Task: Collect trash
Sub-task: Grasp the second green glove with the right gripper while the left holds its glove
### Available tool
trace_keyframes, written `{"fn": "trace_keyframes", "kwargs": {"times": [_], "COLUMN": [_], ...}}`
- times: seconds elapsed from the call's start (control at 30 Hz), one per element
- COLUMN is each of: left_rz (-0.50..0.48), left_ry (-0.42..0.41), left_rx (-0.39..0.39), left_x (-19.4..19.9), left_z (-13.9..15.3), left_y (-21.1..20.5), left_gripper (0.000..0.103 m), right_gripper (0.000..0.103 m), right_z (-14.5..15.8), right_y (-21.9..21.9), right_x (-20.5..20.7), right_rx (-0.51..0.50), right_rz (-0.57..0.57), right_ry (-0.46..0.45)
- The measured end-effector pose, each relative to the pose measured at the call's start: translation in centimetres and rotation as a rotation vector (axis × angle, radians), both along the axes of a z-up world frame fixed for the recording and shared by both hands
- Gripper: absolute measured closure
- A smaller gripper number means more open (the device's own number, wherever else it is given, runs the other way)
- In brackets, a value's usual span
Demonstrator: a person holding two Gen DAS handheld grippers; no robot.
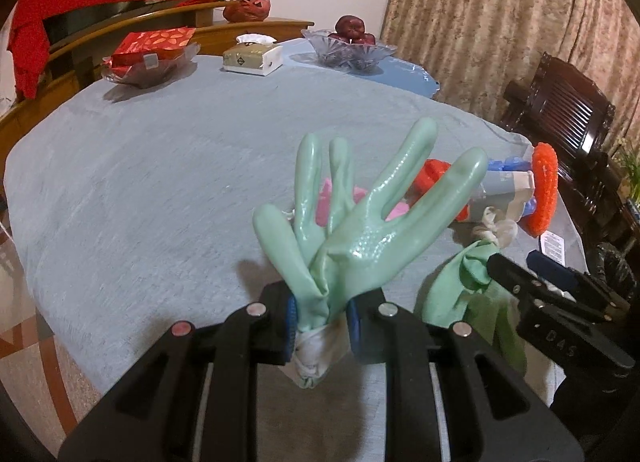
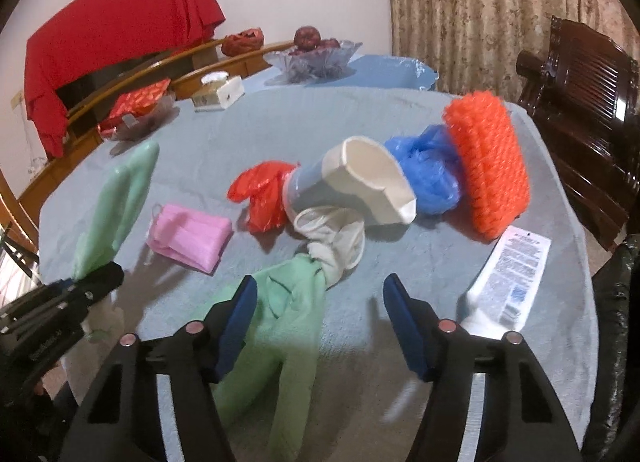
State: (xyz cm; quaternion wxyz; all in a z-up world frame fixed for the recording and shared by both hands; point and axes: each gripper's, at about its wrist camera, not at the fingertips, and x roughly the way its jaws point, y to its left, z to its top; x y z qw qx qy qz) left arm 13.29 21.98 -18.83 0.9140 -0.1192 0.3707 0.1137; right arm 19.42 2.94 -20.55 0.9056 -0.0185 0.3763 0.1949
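Note:
My left gripper [image 1: 320, 320] is shut on the cuff of a mint-green rubber glove [image 1: 360, 230] and holds it up above the table, fingers pointing away. The same glove shows at the left of the right wrist view [image 2: 116, 202]. My right gripper [image 2: 320, 322] is open over a second green glove [image 2: 280, 310] that lies crumpled on the grey tablecloth, with its left pad against the glove. Beyond lie a pink face mask [image 2: 188, 238], a red plastic bag [image 2: 264, 198], a crushed paper cup [image 2: 360, 186], a blue plastic bag [image 2: 428, 174], an orange scrubber [image 2: 488, 162] and a white tube [image 2: 504, 278].
At the far side of the table stand a glass fruit bowl [image 1: 348, 48], a tissue box [image 1: 252, 56] and a glass dish with a red packet [image 1: 148, 58]. A dark wooden chair [image 1: 568, 122] stands at the right. A black bag [image 2: 616, 322] hangs by the right table edge.

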Motion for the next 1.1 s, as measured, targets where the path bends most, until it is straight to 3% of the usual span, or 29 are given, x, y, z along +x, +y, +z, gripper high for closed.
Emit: {"fn": "trace_keyframes", "kwargs": {"times": [0.1, 0.23, 0.4, 0.67, 1.1], "left_rz": [0.0, -0.003, -0.009, -0.028, -0.108], "left_ry": [-0.001, -0.001, -0.002, -0.017, -0.068], "left_rx": [-0.007, -0.01, -0.005, 0.01, 0.007], "left_x": [0.1, 0.1, 0.2, 0.2, 0.1], "left_z": [-0.2, -0.4, -0.4, 0.7, 3.8], "left_y": [0.3, 0.4, 0.2, -1.0, -5.7], "left_gripper": [0.084, 0.084, 0.084, 0.084, 0.084], "right_gripper": [0.05, 0.077, 0.088, 0.091, 0.091], "right_z": [-0.8, -1.4, -1.4, 0.7, 6.7], "right_y": [0.4, 0.9, 0.8, -1.0, -6.1], "right_x": [0.1, 0.4, 0.6, -0.1, -2.3], "right_rx": [-0.017, -0.003, 0.018, 0.046, 0.084], "right_rz": [0.01, 0.048, 0.058, 0.061, 0.01], "right_ry": [0.025, 0.073, 0.099, 0.067, -0.045]}}
